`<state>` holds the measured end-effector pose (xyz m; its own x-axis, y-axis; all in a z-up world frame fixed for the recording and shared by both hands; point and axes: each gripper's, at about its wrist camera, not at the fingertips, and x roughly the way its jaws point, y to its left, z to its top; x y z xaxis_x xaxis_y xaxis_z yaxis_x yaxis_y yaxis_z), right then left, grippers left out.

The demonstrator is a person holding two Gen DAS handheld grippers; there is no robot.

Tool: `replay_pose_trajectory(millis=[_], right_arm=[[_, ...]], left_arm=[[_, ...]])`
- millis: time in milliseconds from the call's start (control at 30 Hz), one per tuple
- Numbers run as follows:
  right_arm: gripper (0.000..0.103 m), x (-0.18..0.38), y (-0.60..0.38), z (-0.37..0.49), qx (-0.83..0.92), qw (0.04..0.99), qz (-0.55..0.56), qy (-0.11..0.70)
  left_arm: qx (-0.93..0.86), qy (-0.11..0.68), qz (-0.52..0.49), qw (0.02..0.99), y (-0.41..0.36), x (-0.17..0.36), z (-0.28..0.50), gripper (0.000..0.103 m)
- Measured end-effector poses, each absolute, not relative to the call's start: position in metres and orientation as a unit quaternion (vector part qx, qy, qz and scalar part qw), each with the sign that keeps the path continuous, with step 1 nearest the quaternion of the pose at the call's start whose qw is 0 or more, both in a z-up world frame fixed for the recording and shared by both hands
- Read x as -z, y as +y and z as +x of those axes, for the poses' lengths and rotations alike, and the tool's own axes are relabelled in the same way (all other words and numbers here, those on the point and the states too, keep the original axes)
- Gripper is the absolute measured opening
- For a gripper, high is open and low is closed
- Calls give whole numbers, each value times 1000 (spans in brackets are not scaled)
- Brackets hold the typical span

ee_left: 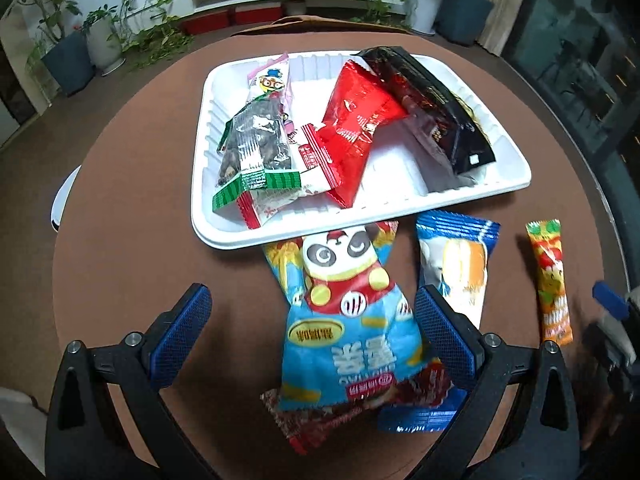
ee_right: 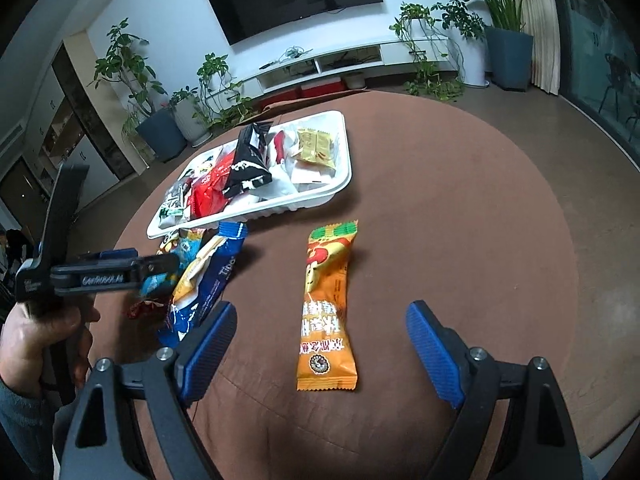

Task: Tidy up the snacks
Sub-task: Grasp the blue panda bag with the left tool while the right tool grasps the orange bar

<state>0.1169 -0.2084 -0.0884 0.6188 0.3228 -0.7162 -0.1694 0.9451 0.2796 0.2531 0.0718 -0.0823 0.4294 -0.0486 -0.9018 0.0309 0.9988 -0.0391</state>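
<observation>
On a round brown table [ee_left: 120,200], the left gripper [ee_left: 312,316] stands open around a blue panda-printed snack bag [ee_left: 344,320], low in the frame, just below a white tray [ee_left: 360,224] of packets. Further right lies an orange wrapped bar [ee_right: 326,308], between the wide-open jaws of the right gripper [ee_right: 320,344], untouched.

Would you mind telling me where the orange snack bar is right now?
In the right wrist view the orange bar lies on the brown table, between the open right gripper's fingers, right of the blue packet and short of the white tray.
</observation>
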Motion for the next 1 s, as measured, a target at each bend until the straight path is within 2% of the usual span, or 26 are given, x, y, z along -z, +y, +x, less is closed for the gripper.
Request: replay_pose_trajectory(millis=[200, 300, 333, 433, 767, 1000], right_arm=[[89, 91, -208, 119, -138, 894, 87, 418], [89, 95, -207, 120, -137, 892, 83, 423], [89, 96, -207, 120, -136, 891, 84, 425], [89, 97, -207, 120, -136, 890, 83, 427], [88, 102, -201, 127, -136, 884, 66, 443], [87, 108, -193, 141, -139, 878, 35, 457]], left_arm=[[32, 543, -4, 839, 71, 90, 263, 101], [46, 545, -10, 837, 72, 93, 265, 77], [51, 549, -10, 834, 71, 95, 266, 66], [56, 549, 0, 834, 69, 99, 268, 59], [84, 535, 4, 841, 74, 101, 252, 49], [92, 524, -12, 847, 86, 99, 232, 48]])
